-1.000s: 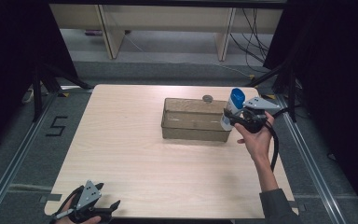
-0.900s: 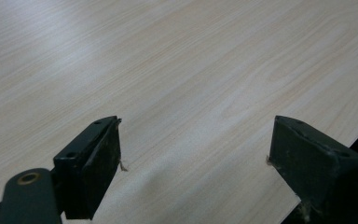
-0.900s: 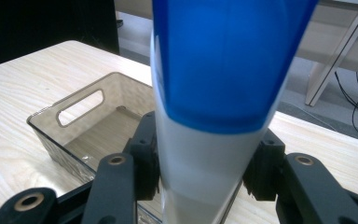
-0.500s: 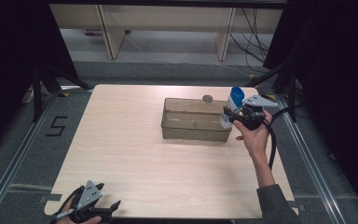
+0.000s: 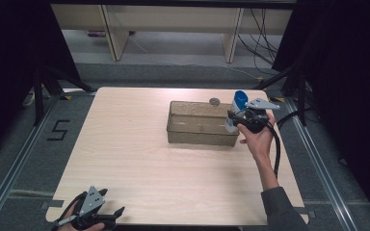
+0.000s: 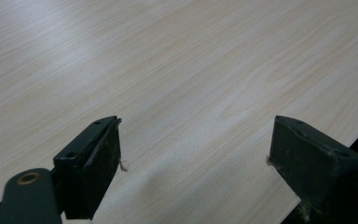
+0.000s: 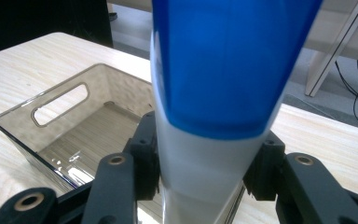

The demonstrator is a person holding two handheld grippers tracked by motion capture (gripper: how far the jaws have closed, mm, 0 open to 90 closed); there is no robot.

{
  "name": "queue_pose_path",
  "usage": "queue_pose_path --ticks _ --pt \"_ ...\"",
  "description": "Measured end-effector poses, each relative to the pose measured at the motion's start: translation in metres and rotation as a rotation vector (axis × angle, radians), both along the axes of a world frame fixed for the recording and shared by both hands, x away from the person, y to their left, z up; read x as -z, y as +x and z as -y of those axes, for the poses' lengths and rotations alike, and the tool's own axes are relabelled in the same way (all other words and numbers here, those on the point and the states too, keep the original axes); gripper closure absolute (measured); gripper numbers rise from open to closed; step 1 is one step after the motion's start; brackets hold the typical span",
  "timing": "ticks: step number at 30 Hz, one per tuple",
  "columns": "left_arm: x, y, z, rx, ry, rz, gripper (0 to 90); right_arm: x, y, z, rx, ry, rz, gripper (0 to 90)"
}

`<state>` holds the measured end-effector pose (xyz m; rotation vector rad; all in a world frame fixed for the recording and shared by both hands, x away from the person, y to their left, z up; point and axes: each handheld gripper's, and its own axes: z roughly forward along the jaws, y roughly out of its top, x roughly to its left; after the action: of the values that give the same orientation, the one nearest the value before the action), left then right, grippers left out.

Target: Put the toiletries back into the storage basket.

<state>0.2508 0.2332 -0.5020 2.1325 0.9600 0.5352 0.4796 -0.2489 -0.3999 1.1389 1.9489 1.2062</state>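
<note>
My right gripper (image 5: pixel 233 119) is shut on a blue-and-white tube (image 5: pixel 237 105), held upright at the right end of a clear smoky plastic bin (image 5: pixel 200 124). In the right gripper view the tube (image 7: pixel 223 93) stands between the jaws, blue on top and white below, with the bin (image 7: pixel 70 126) empty beneath and to the left. My left gripper (image 5: pixel 111 217) rests at the table's near left edge. Its jaws stand wide apart over bare wood in the left gripper view, with nothing between the fingers (image 6: pixel 93 168).
A small round grey object (image 5: pixel 214 101) lies on the light wooden table (image 5: pixel 139 159) just behind the bin. Shelving legs and cables stand beyond the far edge. Metal rails run along both sides of the table.
The right hand with the tube has shifted slightly left and down, closer to the bin's right end. The left gripper has stayed where it was.
</note>
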Motion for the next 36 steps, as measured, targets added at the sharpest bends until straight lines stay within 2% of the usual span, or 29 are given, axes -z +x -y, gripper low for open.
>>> queue_pose_path --ticks 1,4,5,6,7,8,9,10,11,12,15,17,19,20,21,23,25,28,29,30,32,33,35,36 --pt "-0.003 0.001 -0.004 0.035 0.063 -0.012 16.2 0.001 0.000 -0.001 0.003 0.013 -0.003 55.9" --pt "-0.002 0.001 -0.003 0.023 0.047 -0.013 16.1 0.002 0.001 -0.001 -0.003 -0.004 -0.010 55.9" --pt "0.000 0.000 0.000 0.000 -0.006 -0.004 16.2 0.005 0.003 -0.001 -0.004 -0.013 -0.018 55.9" --pt "0.000 0.000 0.000 0.000 -0.006 -0.004 16.2 0.005 0.003 -0.001 -0.004 -0.013 -0.018 55.9" --pt "-0.002 0.001 -0.003 0.027 0.044 -0.017 16.2 0.006 0.003 0.000 -0.002 -0.015 -0.009 55.9" --pt "-0.002 0.000 -0.003 0.017 0.031 -0.012 16.1 0.009 0.004 -0.001 0.001 -0.006 -0.035 55.9" --pt "0.000 -0.001 0.001 -0.009 -0.016 -0.002 16.2 0.011 0.004 -0.002 0.005 -0.006 -0.035 55.9" --pt "0.000 0.000 0.000 -0.005 -0.018 -0.002 16.1 0.011 0.005 0.000 0.000 -0.023 -0.025 55.9" --pt "0.000 0.000 0.000 -0.008 -0.014 0.000 16.2 0.012 0.006 0.001 -0.003 -0.030 -0.019 55.9" --pt "0.000 0.000 0.000 -0.010 -0.008 0.001 16.2 0.013 0.005 -0.001 0.000 -0.007 -0.042 55.9" --pt "0.000 0.000 0.001 -0.010 -0.021 0.001 16.1 0.016 0.006 -0.002 0.004 -0.019 -0.037 55.9" --pt "0.000 0.000 0.000 -0.009 -0.016 0.000 16.2 0.017 0.006 -0.003 -0.008 -0.014 -0.050 55.9" --pt "0.000 0.000 0.000 -0.006 -0.005 0.001 16.2 0.019 0.008 -0.003 -0.014 -0.031 -0.036 55.9" --pt "0.000 -0.001 0.001 -0.008 -0.022 -0.001 16.2 0.020 0.008 -0.002 -0.011 -0.045 -0.044 55.9" --pt "0.000 0.000 0.001 -0.011 -0.021 -0.003 16.1 0.022 0.007 -0.004 -0.005 -0.023 -0.059 55.9" --pt "0.000 -0.001 0.000 -0.008 -0.017 -0.006 16.1 0.024 0.010 -0.002 -0.027 -0.056 -0.042 55.9" --pt "0.000 -0.001 0.001 -0.010 -0.024 -0.001 16.2 0.026 0.009 -0.003 -0.016 -0.040 -0.073 55.9" --pt "0.000 0.000 0.000 -0.011 -0.017 0.000 16.2 0.028 0.009 -0.005 -0.006 -0.035 -0.080 55.9" --pt "0.000 -0.001 0.000 -0.004 -0.016 -0.003 16.1 0.028 0.010 -0.004 -0.020 -0.051 -0.073 55.9" --pt "0.000 -0.001 0.000 -0.008 -0.015 0.000 16.2 0.028 0.010 -0.004 -0.018 -0.044 -0.079 55.9" --pt "0.000 0.000 0.000 -0.013 -0.017 0.003 16.2 0.030 0.011 -0.003 -0.018 -0.061 -0.062 55.9" --pt "0.000 0.000 0.000 -0.012 -0.016 0.004 16.2 0.030 0.011 -0.004 -0.010 -0.042 -0.084 55.9" --pt "0.000 0.000 0.000 -0.009 -0.018 0.005 16.2 0.030 0.010 -0.003 -0.010 -0.042 -0.090 55.9" --pt "-0.002 0.000 -0.003 0.020 0.026 -0.011 16.2 0.032 0.013 -0.001 -0.010 -0.055 -0.069 55.9"
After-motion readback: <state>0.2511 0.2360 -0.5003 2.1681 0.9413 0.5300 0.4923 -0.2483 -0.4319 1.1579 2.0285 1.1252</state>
